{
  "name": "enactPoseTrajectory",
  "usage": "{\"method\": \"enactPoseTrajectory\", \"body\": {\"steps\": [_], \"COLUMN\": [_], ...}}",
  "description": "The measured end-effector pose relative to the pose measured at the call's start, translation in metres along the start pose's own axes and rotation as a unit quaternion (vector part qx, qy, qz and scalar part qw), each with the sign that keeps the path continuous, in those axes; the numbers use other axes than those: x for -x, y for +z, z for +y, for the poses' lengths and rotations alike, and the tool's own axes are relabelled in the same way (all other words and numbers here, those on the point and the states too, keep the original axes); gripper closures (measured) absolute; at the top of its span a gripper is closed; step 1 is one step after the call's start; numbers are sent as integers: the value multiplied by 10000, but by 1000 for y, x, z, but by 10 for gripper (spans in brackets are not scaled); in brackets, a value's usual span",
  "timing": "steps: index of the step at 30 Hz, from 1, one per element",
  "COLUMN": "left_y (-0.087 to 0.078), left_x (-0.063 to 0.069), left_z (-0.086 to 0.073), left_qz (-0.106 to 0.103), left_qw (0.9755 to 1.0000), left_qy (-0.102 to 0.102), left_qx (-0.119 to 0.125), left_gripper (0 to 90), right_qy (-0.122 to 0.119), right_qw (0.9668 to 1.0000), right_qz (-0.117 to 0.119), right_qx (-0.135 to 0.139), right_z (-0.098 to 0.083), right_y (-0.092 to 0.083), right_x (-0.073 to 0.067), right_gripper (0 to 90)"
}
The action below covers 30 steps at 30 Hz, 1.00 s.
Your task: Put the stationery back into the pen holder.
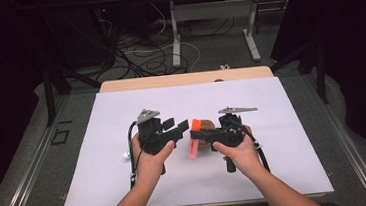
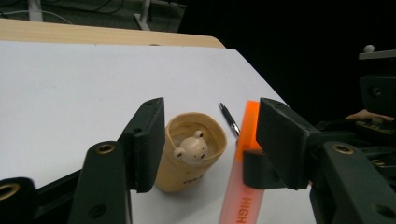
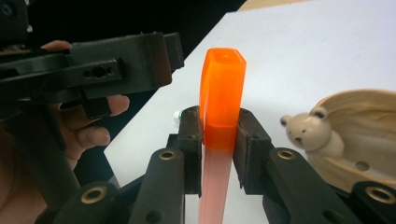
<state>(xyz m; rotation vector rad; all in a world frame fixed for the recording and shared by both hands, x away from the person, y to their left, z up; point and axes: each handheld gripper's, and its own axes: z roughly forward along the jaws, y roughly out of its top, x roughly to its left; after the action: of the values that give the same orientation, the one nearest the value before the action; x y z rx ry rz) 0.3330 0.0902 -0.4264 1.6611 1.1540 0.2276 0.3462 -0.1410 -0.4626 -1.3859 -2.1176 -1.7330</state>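
Highlighter (image 3: 219,107): pinched upright in your right gripper (image 3: 218,140); your left gripper (image 2: 210,140) stands spread (holder (image 2: 189,156) between, untouched).

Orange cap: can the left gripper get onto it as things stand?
Probably yes. The left gripper is open, with the orange cap standing free above the right gripper's clamp on the highlighter; nothing lies between.

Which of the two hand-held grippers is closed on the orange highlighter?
The right hand-held gripper: its jaws clamp the orange highlighter near its cap. The left hand-held gripper stands open, gripping nothing.
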Motion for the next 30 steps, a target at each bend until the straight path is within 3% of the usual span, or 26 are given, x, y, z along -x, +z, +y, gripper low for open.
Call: {"method": "enactPoseTrajectory", "body": {"steps": [7,12,14,17,19,24,26,30], "left_y": [-2,-3,-5,-8,-9,-9,-9,-8], "left_x": [-7,-13,-16,-19,-22,-31,-35,-41], "left_z": [6,12,14,18,20,25,25,24], "left_qz": [259,299,356,609,678,664,581,626], "left_qw": [9993,9986,9976,9944,9936,9916,9921,9930], "left_qy": [238,438,585,846,886,1108,1103,998], "left_qx": [107,73,111,157,150,106,108,112], "left_gripper": [388,354,338,294,285,245,245,204], "right_qy": [-54,-61,-71,-90,-58,-122,-161,-333], "right_qw": [9995,9986,9983,9975,9971,9955,9946,9918], "right_qz": [-71,-164,-185,-246,-273,-357,-397,-571], "right_qx": [302,491,552,650,703,864,943,1095], "right_z": [9,15,17,20,22,26,27,29], "right_y": [-11,-19,-22,-25,-27,-33,-34,-35], "right_x": [4,9,10,11,11,15,16,19], "right_gripper": [748,748,748,748,748,748,748,748]}}
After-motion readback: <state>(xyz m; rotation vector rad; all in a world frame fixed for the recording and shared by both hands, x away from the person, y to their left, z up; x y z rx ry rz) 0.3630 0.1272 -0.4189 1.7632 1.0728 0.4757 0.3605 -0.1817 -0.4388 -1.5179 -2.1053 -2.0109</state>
